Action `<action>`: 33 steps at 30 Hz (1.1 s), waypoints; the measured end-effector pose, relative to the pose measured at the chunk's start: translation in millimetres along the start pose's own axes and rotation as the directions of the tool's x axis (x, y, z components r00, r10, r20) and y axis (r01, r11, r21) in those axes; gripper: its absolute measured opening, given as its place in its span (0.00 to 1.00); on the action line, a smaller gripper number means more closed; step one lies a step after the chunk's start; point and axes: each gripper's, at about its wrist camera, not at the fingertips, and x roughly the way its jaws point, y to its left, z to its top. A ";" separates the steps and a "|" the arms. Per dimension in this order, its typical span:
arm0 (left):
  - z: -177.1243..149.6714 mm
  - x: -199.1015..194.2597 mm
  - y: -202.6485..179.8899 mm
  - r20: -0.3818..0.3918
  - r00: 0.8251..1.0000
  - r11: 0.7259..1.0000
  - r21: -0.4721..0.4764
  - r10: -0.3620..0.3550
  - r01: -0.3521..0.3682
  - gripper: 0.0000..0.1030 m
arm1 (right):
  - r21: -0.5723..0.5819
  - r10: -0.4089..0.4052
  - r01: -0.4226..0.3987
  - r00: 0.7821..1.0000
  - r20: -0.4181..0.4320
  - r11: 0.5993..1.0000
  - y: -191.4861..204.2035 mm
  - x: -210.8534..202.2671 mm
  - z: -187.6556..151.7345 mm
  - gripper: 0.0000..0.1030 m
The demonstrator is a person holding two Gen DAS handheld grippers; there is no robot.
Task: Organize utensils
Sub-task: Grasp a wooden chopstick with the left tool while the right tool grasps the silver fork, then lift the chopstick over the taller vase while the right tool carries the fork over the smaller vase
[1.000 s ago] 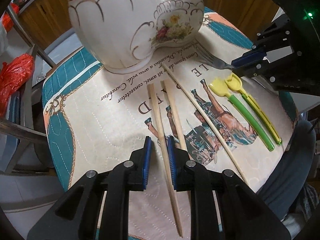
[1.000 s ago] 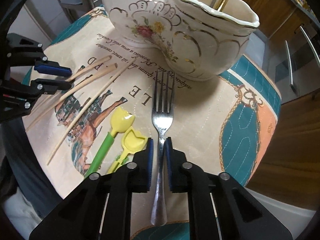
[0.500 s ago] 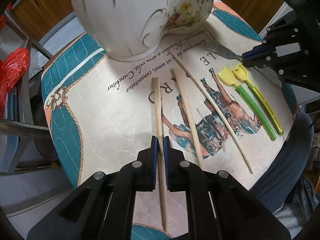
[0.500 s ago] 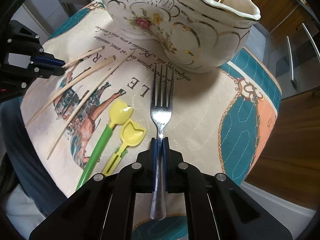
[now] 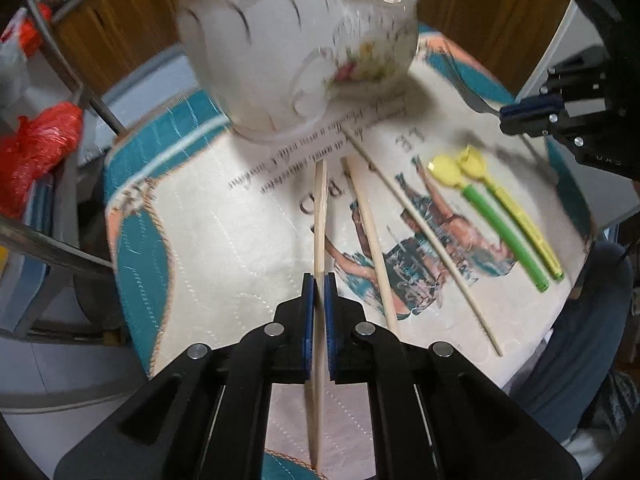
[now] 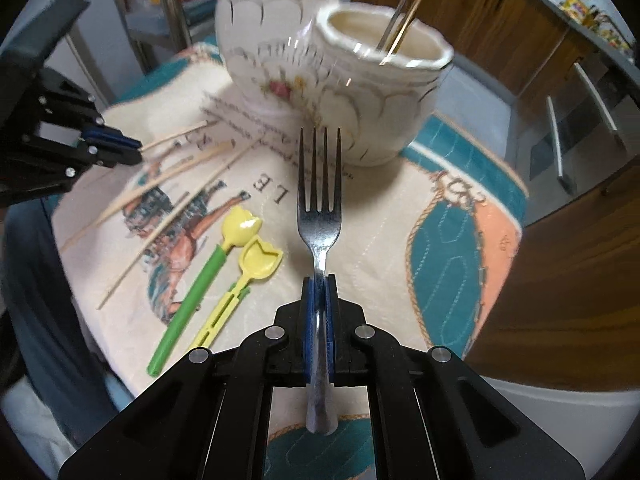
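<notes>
Two grippers each pinch one utensil: the left gripper is clamped on a chopstick, the right gripper on a fork, both aimed at the far holder, likely their destination. Two chopsticks lie on the mat.
</notes>
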 end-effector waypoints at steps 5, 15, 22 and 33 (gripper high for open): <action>-13.3 -34.4 -6.1 0.193 0.980 0.999 -0.008 -0.041 0.043 0.05 | 0.019 0.009 -0.012 0.990 0.142 1.000 -2.5 -29.2 -17.9 0.06; -20.1 -79.5 -7.6 0.583 0.809 0.984 -0.081 -0.082 0.158 0.05 | 0.108 0.013 -0.063 0.908 0.419 0.992 -3.9 -63.3 -50.7 0.06; -6.9 -92.0 0.5 0.704 0.705 0.971 -0.101 -0.085 0.219 0.05 | 0.123 0.028 -0.108 0.854 0.520 0.987 -0.2 -75.9 -49.1 0.06; 19.7 -106.0 18.2 0.841 0.540 0.957 -0.130 -0.033 0.261 0.05 | 0.121 0.009 -0.119 0.749 0.662 0.985 -19.5 -109.5 -10.1 0.06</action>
